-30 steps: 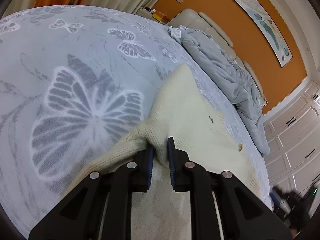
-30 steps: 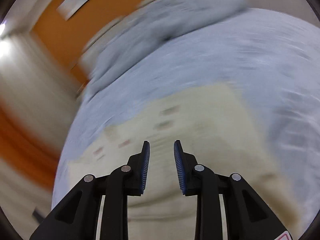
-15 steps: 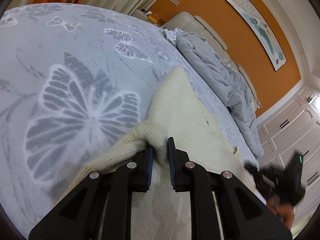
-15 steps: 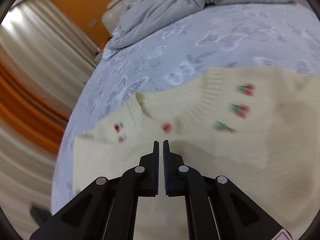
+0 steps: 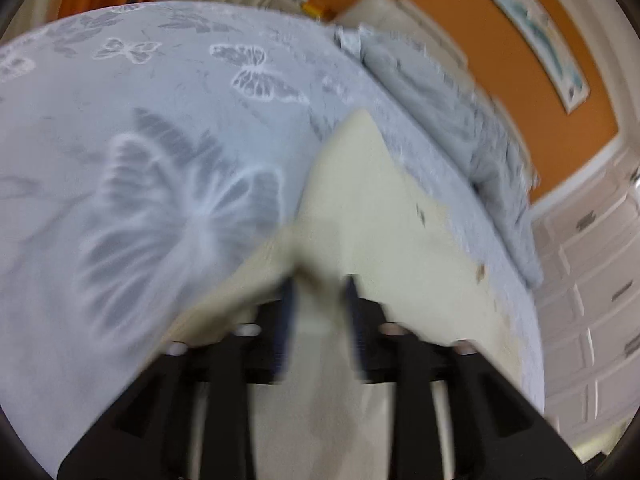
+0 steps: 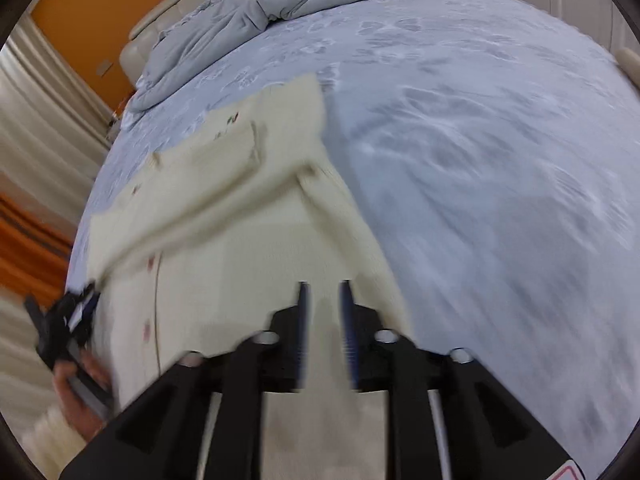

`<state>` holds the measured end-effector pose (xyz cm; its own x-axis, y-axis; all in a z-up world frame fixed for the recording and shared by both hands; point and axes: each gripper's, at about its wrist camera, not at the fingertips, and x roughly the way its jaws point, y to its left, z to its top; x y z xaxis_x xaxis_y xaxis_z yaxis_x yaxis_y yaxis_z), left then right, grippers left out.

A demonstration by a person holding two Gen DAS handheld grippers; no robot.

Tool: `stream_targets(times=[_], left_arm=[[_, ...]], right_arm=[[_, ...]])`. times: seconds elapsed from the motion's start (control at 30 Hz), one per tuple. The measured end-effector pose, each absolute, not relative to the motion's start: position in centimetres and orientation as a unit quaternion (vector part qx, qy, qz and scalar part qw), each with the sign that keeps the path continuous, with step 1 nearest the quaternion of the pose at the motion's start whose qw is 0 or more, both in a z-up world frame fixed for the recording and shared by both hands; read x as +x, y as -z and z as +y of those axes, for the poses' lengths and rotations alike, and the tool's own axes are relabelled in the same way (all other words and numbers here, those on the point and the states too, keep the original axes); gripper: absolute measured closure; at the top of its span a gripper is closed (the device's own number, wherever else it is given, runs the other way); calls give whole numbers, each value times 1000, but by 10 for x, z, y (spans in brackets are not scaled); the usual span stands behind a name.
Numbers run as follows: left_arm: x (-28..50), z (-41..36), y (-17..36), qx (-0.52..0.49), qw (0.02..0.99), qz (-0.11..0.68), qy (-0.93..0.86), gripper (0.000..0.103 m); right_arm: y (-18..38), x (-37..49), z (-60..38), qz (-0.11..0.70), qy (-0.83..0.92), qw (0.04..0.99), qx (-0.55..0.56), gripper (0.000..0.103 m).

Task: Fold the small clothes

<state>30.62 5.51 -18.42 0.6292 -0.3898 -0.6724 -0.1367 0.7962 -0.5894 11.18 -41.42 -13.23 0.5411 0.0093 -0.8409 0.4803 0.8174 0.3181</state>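
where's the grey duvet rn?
The grey duvet lies bunched at the far end of the bed, against the cream headboard, beyond the cream sweater: top centre in the right wrist view, upper right in the left wrist view.

Both grippers: matte black angular frames, two fingers each, blue ribbed pads on inner faces, silver round screw heads along the finger arms. Right gripper (image 6: 324, 288) shows a red-and-white label corner at lower right. Left gripper (image 5: 318, 284) blurred. Person's left hand (image 6: 80, 396): fuzzy cream sleeve cuff.
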Motion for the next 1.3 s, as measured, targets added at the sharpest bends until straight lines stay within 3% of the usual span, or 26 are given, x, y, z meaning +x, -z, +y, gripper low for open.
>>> stream_targets(times=[0.03, 0.07, 0.17, 0.33, 0.4, 0.5, 0.63, 0.77, 0.93, 1.3], left_arm=[[290, 58, 176, -312, 840, 435, 90, 33], [272, 63, 168, -311, 835, 444, 95, 11], [198, 85, 141, -285, 847, 439, 96, 7], [119, 95, 133, -153, 870, 468, 34, 6], [102, 88, 138, -97, 872, 479, 24, 5], [93, 75, 150, -60, 861, 504, 31, 5], [94, 75, 175, -99, 830, 549, 28, 5], [91, 76, 179, -103, 835, 539, 22, 5], [91, 63, 180, -57, 834, 549, 18, 5], [98, 56, 182, -73, 822, 564, 24, 5]], right_arm=[[129, 96, -409, 461, 150, 835, 260, 42], [126, 63, -410, 465, 158, 833, 256, 35], [128, -3, -407, 480, 154, 822, 264, 35], [133, -50, -388, 487, 147, 810, 290, 35], [135, -47, -382, 487, 142, 816, 277, 28], [146, -45, -372, 498, 138, 812, 271, 27], [177, -40, -369, 524, 141, 781, 309, 27], [182, -34, -362, 517, 139, 790, 298, 17], [181, -31, -360, 490, 107, 799, 331, 17], [181, -17, -345, 484, 61, 806, 334, 17]])
